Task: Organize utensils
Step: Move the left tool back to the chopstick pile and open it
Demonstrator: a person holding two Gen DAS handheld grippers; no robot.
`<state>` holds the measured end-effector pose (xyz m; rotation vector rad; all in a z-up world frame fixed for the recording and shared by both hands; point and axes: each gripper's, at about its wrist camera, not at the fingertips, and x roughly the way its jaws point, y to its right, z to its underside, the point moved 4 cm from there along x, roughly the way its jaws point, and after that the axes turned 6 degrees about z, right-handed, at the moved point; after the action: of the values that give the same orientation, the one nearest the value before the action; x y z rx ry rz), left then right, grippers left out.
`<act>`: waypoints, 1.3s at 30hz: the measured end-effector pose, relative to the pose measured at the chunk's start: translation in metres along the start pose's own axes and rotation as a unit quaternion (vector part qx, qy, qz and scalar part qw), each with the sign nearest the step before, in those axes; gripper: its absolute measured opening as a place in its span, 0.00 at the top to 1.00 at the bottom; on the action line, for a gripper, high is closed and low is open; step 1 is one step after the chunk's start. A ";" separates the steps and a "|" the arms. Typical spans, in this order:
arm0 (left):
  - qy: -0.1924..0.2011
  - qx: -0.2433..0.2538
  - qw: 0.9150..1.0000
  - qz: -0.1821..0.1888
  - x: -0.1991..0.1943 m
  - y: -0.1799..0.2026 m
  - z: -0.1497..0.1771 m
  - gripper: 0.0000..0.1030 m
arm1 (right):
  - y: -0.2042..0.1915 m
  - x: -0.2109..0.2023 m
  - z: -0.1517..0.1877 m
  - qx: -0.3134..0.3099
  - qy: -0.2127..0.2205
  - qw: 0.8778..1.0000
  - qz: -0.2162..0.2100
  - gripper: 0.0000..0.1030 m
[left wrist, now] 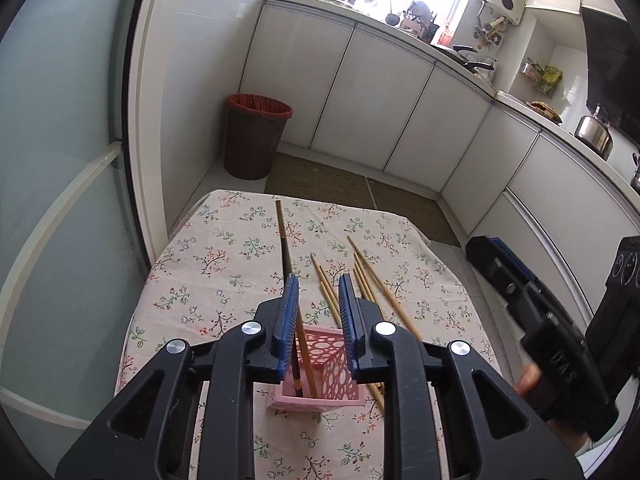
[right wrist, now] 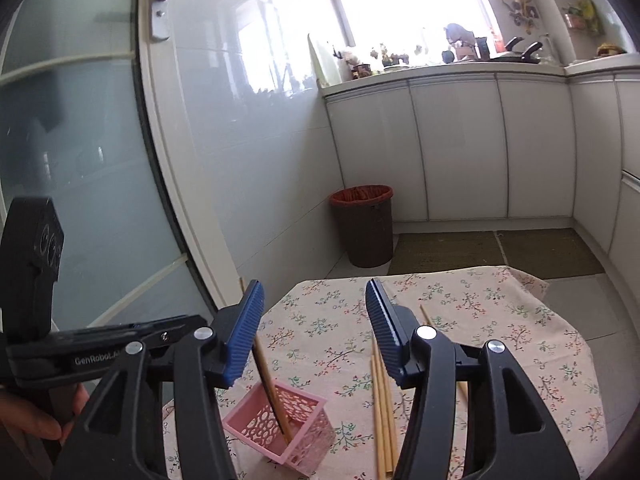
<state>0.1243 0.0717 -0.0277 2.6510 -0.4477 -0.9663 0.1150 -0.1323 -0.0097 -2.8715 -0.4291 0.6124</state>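
A pink perforated basket (left wrist: pixel 332 364) (right wrist: pixel 276 426) stands on the floral tablecloth (left wrist: pixel 216 256) (right wrist: pixel 500 328). Two chopsticks lean in it: a long one with a dark lower half (left wrist: pixel 281 228) (right wrist: pixel 276 404) and a wooden one (left wrist: pixel 306 354). My left gripper (left wrist: pixel 318 280) hovers over the basket, open, and the leaning sticks pass close by its left pad. My right gripper (right wrist: pixel 314 284) is open wide above and behind the basket, with nothing between its pads. Several loose wooden chopsticks (left wrist: pixel 374 280) (right wrist: pixel 382 400) lie on the cloth to the right of the basket.
A brown bin with a red liner (left wrist: pixel 256 136) (right wrist: pixel 366 224) stands on the floor beyond the table, beside a frosted glass door (left wrist: pixel 60 160). White cabinets (left wrist: pixel 380 92) run along the back and right, and a mat (right wrist: pixel 480 252) lies before them. A hand (right wrist: pixel 36 420) holds the left tool.
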 end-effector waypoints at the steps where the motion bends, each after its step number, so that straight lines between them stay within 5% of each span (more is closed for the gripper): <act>1: 0.000 0.003 1.000 0.005 0.000 0.005 0.000 0.78 | 0.010 -0.004 -0.006 0.005 -0.005 1.000 0.008 0.46; 8: -0.046 0.034 0.998 0.035 0.031 0.056 0.021 0.75 | 0.082 -0.013 -0.011 0.030 -0.068 0.995 0.072 0.46; 12: -0.096 0.019 0.994 0.039 0.066 0.081 0.035 0.54 | 0.123 -0.001 0.006 0.079 -0.116 0.985 0.103 0.46; 16: -0.133 0.011 0.991 0.023 0.107 0.102 0.040 0.46 | 0.156 0.004 0.014 0.124 -0.142 0.975 0.119 0.46; 24: -0.192 -0.002 0.981 -0.011 0.194 0.111 0.050 0.47 | 0.208 0.005 0.032 0.162 -0.164 0.959 0.168 0.46; 31: -0.221 -0.022 0.971 -0.092 0.236 0.081 0.065 0.73 | 0.225 0.014 0.044 0.184 -0.189 0.951 0.161 0.46; 36: -0.195 0.006 0.957 -0.213 0.229 0.065 0.070 0.70 | 0.223 0.018 0.043 0.193 -0.190 0.951 0.147 0.46; 39: -0.199 0.010 0.948 -0.250 0.235 0.058 0.077 0.64 | 0.221 0.019 0.043 0.197 -0.190 0.952 0.137 0.46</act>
<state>0.2335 -0.0821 -0.1969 2.6342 0.1594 -1.6652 0.1668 -0.3302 -0.1054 -2.4412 0.0523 1.1610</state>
